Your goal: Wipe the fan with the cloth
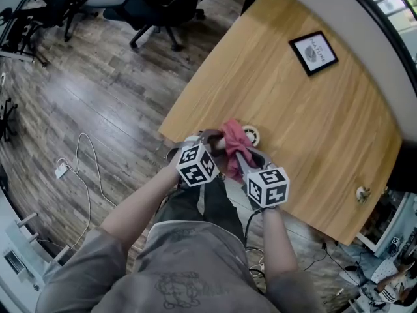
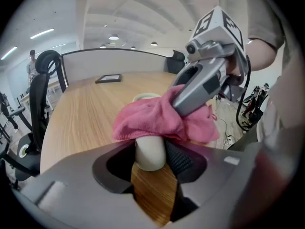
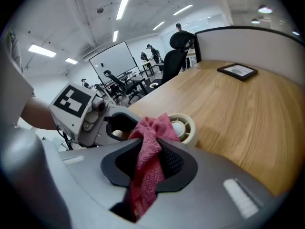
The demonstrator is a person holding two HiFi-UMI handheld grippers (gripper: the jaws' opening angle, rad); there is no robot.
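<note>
Wood-grain table (image 1: pixel 313 122) stretches out before us, with a framed picture (image 1: pixel 313 53) lying on it. Well apart from that picture, at the edge nearest us, our left tool (image 2: pixel 151 152) clamps the cream handle of the fan (image 3: pixel 184 127). Our right tool (image 3: pixel 152 149) pinches the pink cloth (image 2: pixel 152 119), which drapes over the handle just beside the fan's round head. Both tools sit close together, farther from the picture than the fan's head is.

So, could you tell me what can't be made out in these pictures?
The fan: head view, mostly under the cloth; left gripper view, cloth covers most of its head.
The framed picture: print too small to read in any view.
A small thing by the table edge, head view: too small to name.
</note>
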